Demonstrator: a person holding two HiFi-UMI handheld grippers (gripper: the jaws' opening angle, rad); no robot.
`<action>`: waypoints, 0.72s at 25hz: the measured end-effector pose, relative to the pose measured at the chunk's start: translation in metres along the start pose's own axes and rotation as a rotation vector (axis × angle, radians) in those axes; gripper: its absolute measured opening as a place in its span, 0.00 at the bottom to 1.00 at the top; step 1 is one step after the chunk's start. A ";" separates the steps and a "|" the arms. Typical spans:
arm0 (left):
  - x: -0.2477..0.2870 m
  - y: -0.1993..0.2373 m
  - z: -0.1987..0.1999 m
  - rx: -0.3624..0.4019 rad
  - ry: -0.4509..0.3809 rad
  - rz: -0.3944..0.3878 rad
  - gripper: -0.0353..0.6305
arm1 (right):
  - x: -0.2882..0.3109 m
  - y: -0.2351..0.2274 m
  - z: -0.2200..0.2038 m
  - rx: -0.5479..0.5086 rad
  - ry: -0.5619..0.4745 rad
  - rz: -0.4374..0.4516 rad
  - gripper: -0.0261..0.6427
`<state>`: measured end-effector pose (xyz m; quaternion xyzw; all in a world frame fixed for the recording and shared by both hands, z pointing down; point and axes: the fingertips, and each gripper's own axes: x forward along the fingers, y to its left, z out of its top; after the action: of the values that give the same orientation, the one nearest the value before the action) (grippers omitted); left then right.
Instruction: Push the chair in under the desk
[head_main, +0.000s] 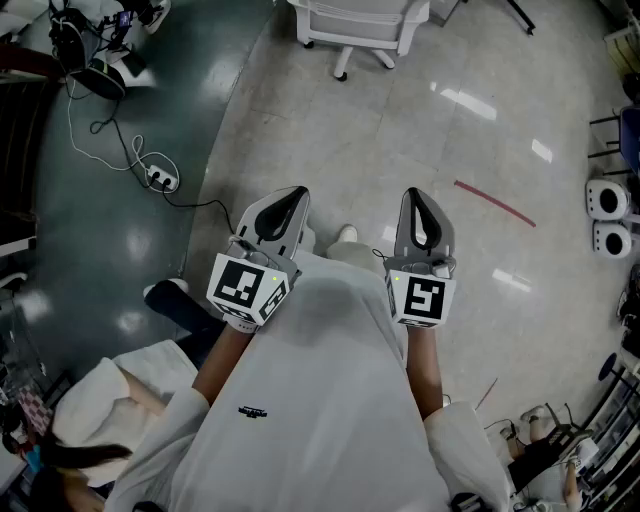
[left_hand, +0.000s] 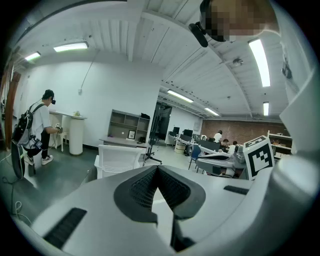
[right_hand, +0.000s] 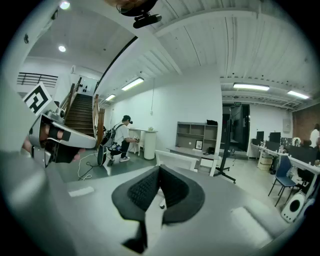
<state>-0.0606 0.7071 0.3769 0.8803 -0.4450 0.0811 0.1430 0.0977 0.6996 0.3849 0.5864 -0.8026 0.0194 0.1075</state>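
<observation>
Approaching phase: grey left gripper (head_main: 297, 194) and right gripper (head_main: 415, 196), both closed on nothing, hang well short of the white slatted plastic chair (head_main: 355, 25); next, likely walk up and contact it.

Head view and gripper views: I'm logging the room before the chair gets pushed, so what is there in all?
chair: one, white, top of head view, ahead of both grippers
desk: one, grey, behind the chair, shelves at its back
power strip: one, white, on the floor, left
tape mark: one, red, floor, right
other person: one, white shirt, backpack, beside a white round stand
stairs: one flight, far left
left gripper: grey, shut, empty
right gripper: grey, shut, empty
</observation>
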 end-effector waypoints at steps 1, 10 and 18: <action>-0.002 -0.003 0.002 0.003 0.002 -0.009 0.06 | -0.004 -0.001 0.001 0.012 0.001 -0.011 0.06; -0.009 0.002 0.000 0.006 -0.007 -0.028 0.06 | -0.014 -0.003 0.007 0.030 -0.008 -0.043 0.06; -0.011 0.055 0.018 -0.014 -0.056 -0.022 0.06 | 0.035 0.042 0.027 0.018 -0.020 0.000 0.06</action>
<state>-0.1116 0.6782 0.3665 0.8860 -0.4398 0.0516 0.1373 0.0442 0.6752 0.3691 0.5874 -0.8035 0.0205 0.0942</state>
